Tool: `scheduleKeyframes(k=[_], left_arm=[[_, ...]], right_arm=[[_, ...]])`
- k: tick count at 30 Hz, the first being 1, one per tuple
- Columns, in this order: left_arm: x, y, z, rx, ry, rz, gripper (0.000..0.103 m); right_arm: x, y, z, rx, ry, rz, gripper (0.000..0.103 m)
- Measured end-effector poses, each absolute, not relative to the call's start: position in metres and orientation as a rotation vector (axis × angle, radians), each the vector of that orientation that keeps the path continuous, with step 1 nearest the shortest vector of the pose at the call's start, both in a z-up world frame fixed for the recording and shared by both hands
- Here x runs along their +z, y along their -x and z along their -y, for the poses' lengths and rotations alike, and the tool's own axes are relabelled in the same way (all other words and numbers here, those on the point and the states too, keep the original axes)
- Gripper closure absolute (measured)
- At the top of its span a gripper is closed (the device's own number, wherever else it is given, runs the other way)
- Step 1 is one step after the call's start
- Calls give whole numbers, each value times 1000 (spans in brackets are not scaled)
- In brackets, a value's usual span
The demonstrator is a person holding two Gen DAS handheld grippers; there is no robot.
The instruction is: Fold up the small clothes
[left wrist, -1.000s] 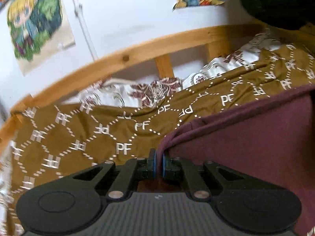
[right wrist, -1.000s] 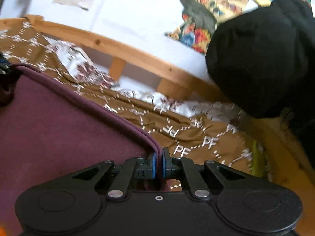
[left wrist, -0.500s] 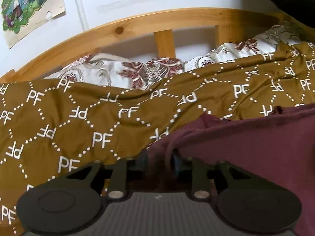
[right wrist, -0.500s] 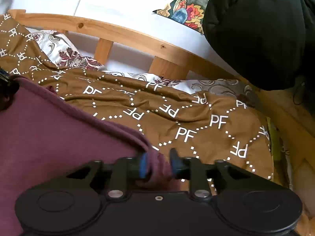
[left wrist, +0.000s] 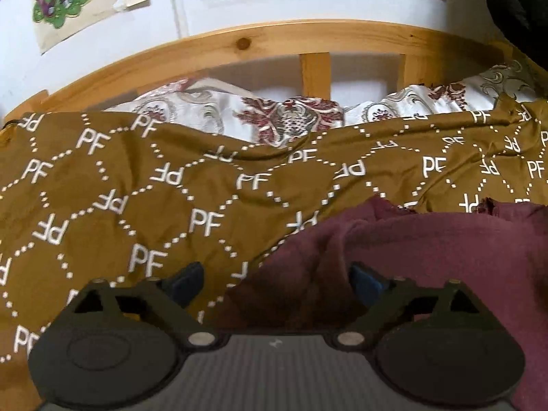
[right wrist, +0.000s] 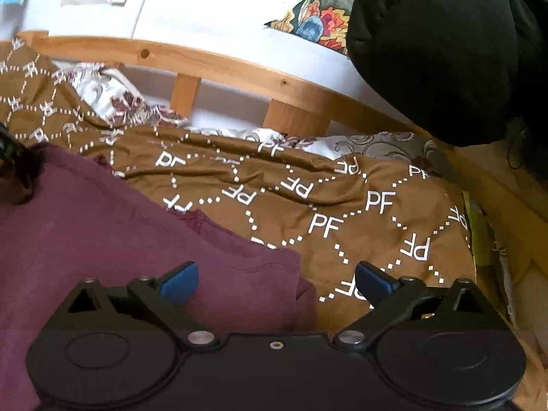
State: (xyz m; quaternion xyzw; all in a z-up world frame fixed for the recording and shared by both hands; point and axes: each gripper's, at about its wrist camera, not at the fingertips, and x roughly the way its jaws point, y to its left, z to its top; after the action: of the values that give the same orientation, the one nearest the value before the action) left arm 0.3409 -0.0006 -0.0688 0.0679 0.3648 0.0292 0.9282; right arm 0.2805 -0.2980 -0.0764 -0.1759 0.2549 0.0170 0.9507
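Note:
A maroon garment (left wrist: 445, 257) lies on a brown bedspread (left wrist: 137, 188) printed with white "PF" letters. In the left wrist view my left gripper (left wrist: 274, 286) hangs just over the garment's left corner, its jaws opening wide; the cloth lies loose between the blue pads and neither presses on it. In the right wrist view the same maroon garment (right wrist: 102, 226) fills the lower left. My right gripper (right wrist: 277, 282) stands over its right corner, jaws also opening wide, and the cloth's edge rests free between the pads.
A wooden bed rail (left wrist: 274, 41) runs along the far side against a white wall with posters. Patterned white pillows (left wrist: 291, 120) lie under the rail. A large black bundle (right wrist: 445, 51) looms at the right, and a green item (right wrist: 479, 233) sits by the bed's right edge.
Both grippers were shut on the maroon garment's corners; they sank toward the bed and their jaws spread, letting the cloth drop onto the bedspread.

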Motion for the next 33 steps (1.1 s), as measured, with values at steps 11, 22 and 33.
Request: scheduleKeyframes(k=[11,22,33], left_arm=[[-73,-338,-25,177,-185,-772,3],[-36,-319,-65,67,103,-721,1],[-44,-301,-46,-91,33,-782,1]], right_arm=[[-86,-290,325,-140,331,-595,1],[-83,-288,349,-245,273,-603,1],[-78,-277,360,-282,224,-571,1]])
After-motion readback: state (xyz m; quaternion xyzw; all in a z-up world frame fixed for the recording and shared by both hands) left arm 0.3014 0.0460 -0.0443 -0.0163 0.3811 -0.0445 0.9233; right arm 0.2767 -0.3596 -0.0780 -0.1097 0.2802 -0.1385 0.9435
